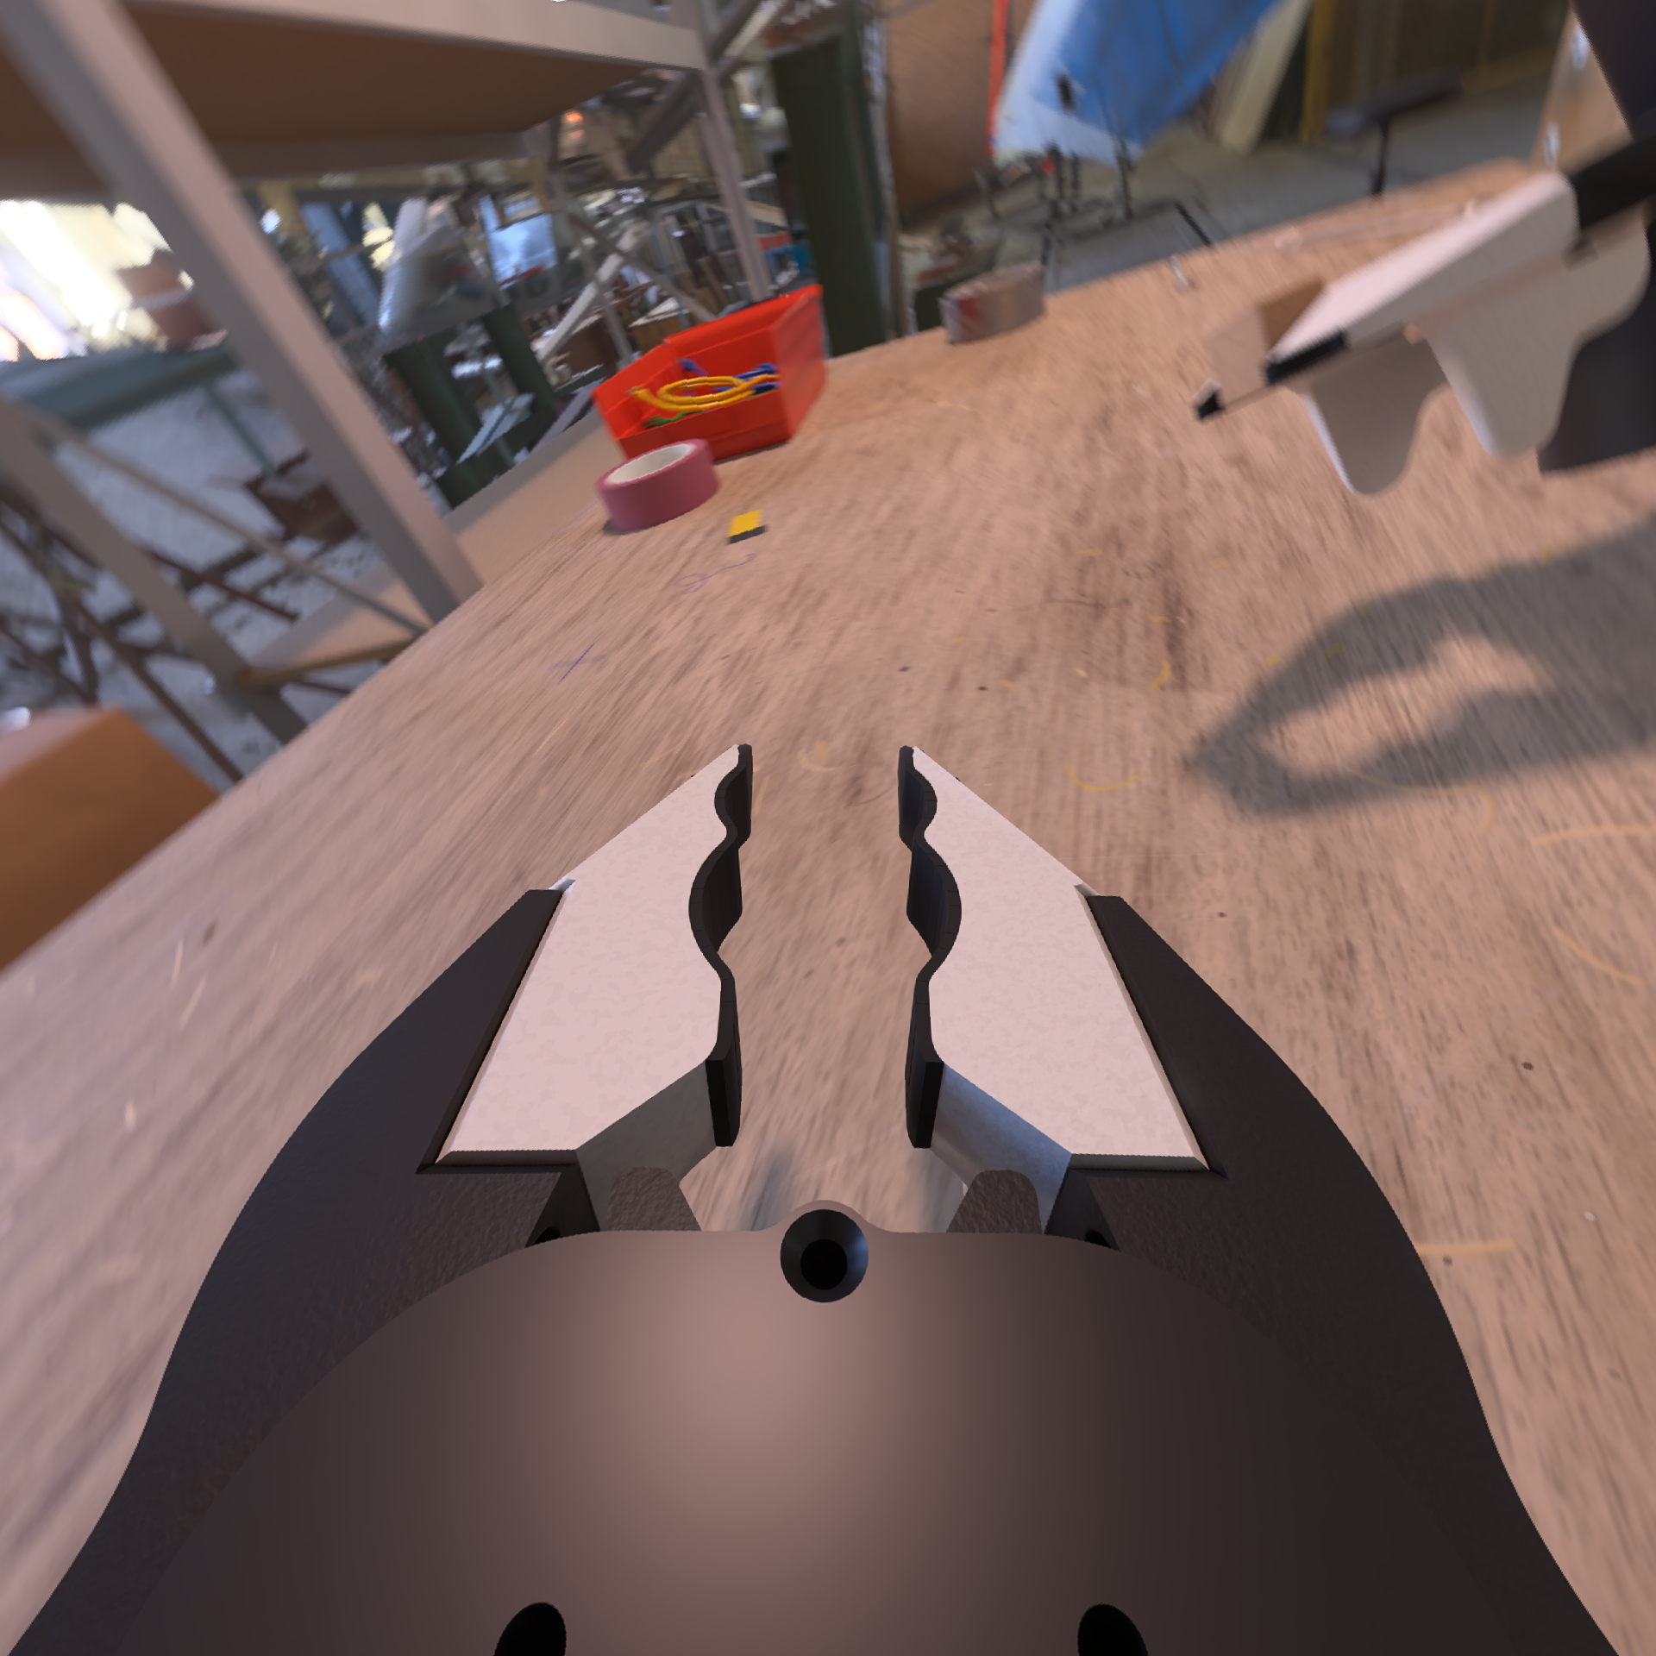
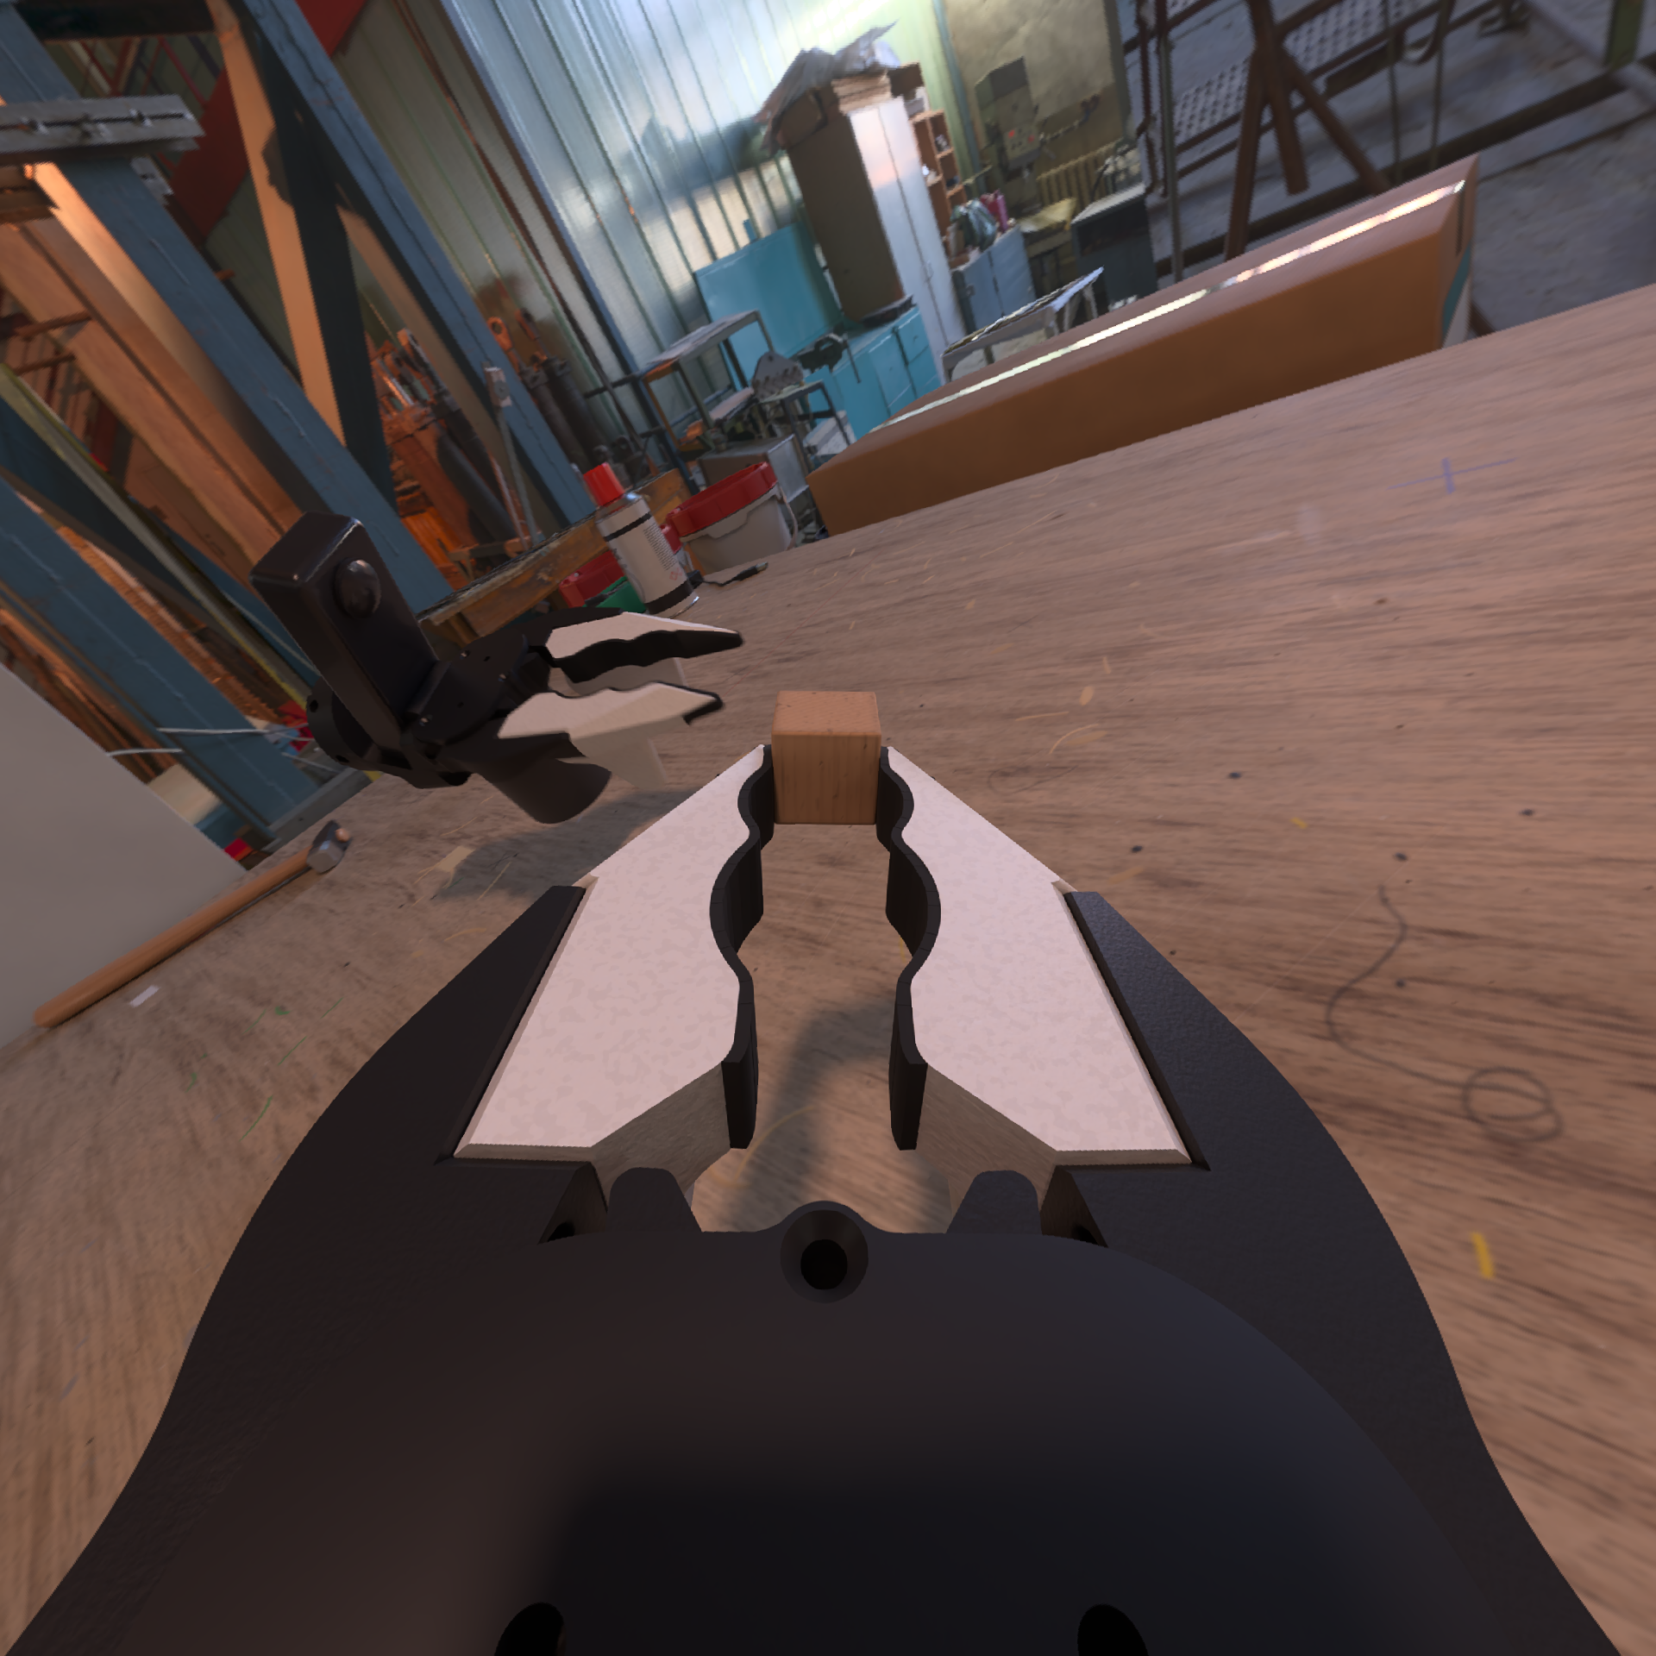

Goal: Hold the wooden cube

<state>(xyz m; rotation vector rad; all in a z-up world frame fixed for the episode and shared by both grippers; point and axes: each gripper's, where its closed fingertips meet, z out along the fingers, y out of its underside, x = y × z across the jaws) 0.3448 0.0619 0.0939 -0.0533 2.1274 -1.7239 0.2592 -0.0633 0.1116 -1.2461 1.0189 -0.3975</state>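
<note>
The wooden cube is a small light-brown block pinched between the fingertips of my right gripper, which is shut on it. It seems to hang a little above the wooden table. In the left wrist view the right gripper shows at the upper right with the cube partly hidden behind its near finger. My left gripper is open and empty over bare table. In the right wrist view it hovers just left of the cube, apart from it.
A red bin with coloured cables, a pink tape roll, a brown tape roll and a small yellow piece lie near the table's far edge. A hammer and a spray can are at the left.
</note>
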